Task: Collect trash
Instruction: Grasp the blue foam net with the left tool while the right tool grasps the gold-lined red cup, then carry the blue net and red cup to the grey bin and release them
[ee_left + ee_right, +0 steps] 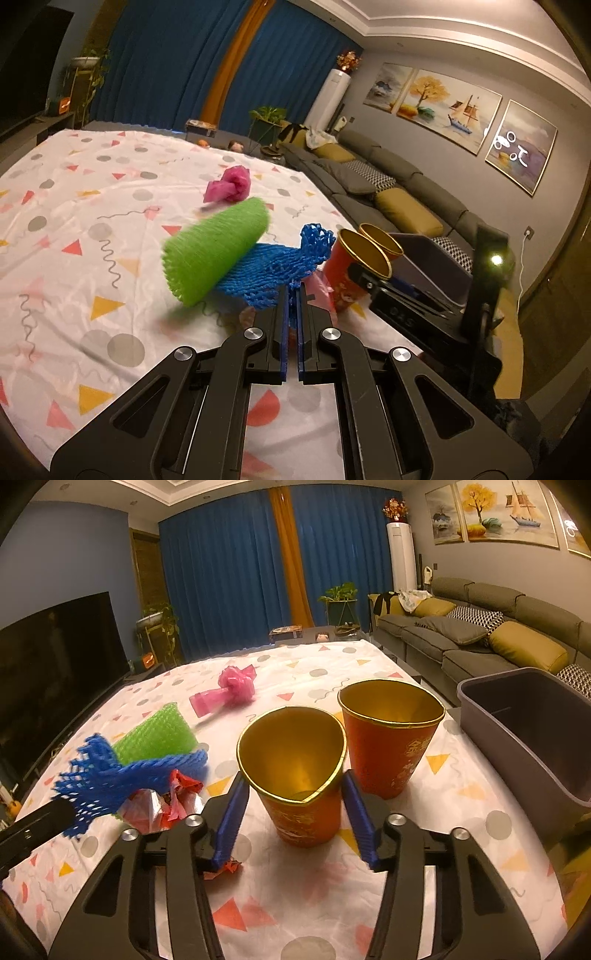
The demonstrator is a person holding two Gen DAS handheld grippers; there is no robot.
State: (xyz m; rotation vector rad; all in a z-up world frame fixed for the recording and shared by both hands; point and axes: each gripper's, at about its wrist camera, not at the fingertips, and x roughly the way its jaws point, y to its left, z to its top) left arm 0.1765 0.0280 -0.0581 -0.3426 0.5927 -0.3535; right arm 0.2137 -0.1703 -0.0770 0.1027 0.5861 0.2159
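My left gripper (pixel 292 295) is shut on a blue foam net (pixel 273 273), lifted off the cloth; it also shows in the right wrist view (pixel 110 779). A green foam net (pixel 216 249) hangs blurred beside it, also in the right view (pixel 155 734). My right gripper (pixel 295 794) is shut on a red paper cup (pixel 299 775) with a gold inside, its rim pinched. A second red cup (pixel 391 738) stands just right of it. A pink knotted bag (pixel 232 688) lies farther back. A crumpled red wrapper (pixel 166 805) lies under the blue net.
A grey bin (pixel 532 731) stands at the table's right edge. The table has a white cloth with coloured shapes (pixel 295 904). A grey sofa (pixel 480 642) runs along the right wall. A dark TV (pixel 55 664) stands left.
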